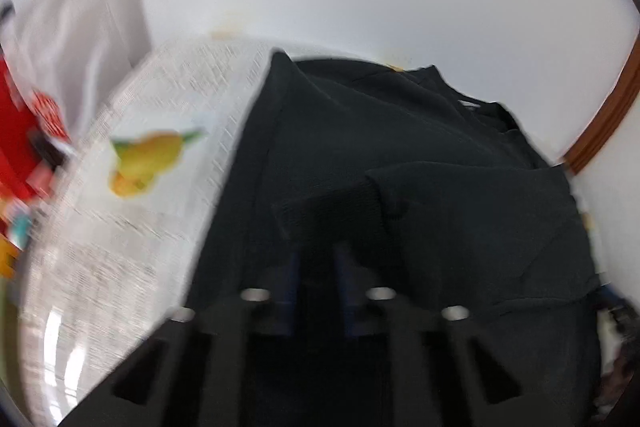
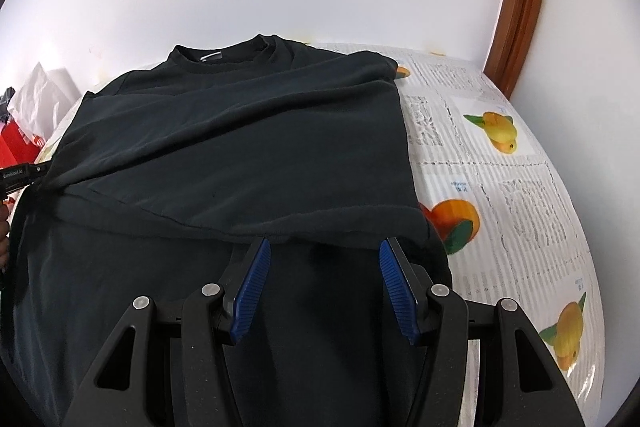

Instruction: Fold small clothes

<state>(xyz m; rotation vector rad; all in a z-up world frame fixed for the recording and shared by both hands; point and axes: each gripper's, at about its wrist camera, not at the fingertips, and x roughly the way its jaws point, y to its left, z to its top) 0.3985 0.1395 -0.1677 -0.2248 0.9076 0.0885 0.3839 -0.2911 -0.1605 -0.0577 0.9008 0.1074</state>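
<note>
Lying on printed tablecloth (image 2: 500, 155), black T-shirt (image 2: 240, 131), half-folded.

2 wrist views, close, angled down over black shirt (image 1: 400, 155) from opposite sides

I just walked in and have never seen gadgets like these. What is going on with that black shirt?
A person is folding a black T-shirt with a two-finger gripper in each hand. The shirt lies on a table covered with a fruit-print cloth, and one part is already folded across the body. The left gripper is shut on a fold of the fabric at the shirt's side. The right gripper is open, its blue pads at the folded hem, not pressing on it.
</note>
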